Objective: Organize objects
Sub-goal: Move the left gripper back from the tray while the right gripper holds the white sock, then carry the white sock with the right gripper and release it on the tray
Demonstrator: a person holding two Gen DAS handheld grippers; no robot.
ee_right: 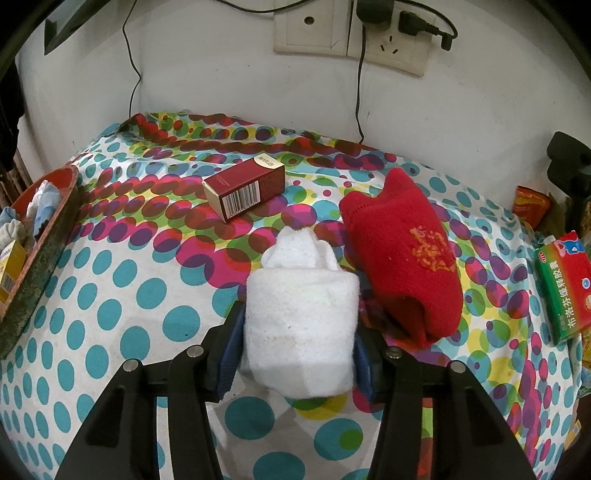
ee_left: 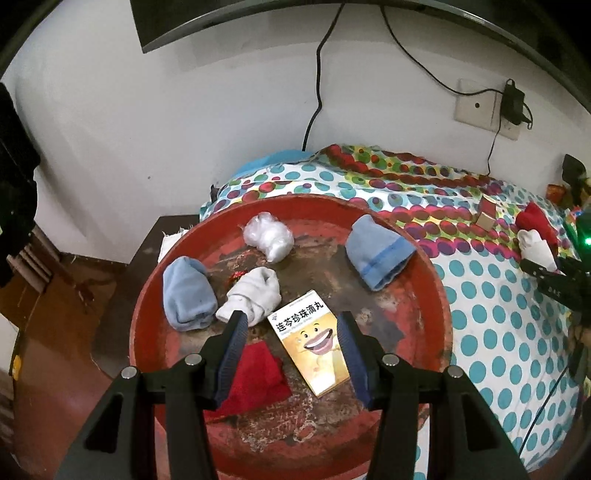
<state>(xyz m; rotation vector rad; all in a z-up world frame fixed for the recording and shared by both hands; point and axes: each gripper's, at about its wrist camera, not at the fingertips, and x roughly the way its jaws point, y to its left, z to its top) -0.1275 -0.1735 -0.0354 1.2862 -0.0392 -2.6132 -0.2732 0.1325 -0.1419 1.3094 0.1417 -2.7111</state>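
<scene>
My left gripper (ee_left: 291, 325) is open and empty above a round red tray (ee_left: 436, 295). The tray holds two blue sock rolls (ee_left: 188, 293) (ee_left: 376, 251), a white sock roll (ee_left: 253, 295), a clear plastic bundle (ee_left: 267, 234), a red cloth (ee_left: 255, 376) and a yellow medicine box (ee_left: 314, 341), which lies between the fingers. My right gripper (ee_right: 295, 332) is shut on a white sock roll (ee_right: 299, 317) above the dotted cloth. A red sock roll (ee_right: 402, 254) and a dark red box (ee_right: 245, 192) lie beyond it.
The dotted cloth (ee_right: 110, 288) covers the table. A green and red medicine box (ee_right: 563, 288) lies at the right edge. The tray's rim (ee_right: 37, 236) stands at the left. Wall sockets (ee_right: 351, 33) with plugs and cables hang behind. A dark side table (ee_left: 155, 236) stands left of the tray.
</scene>
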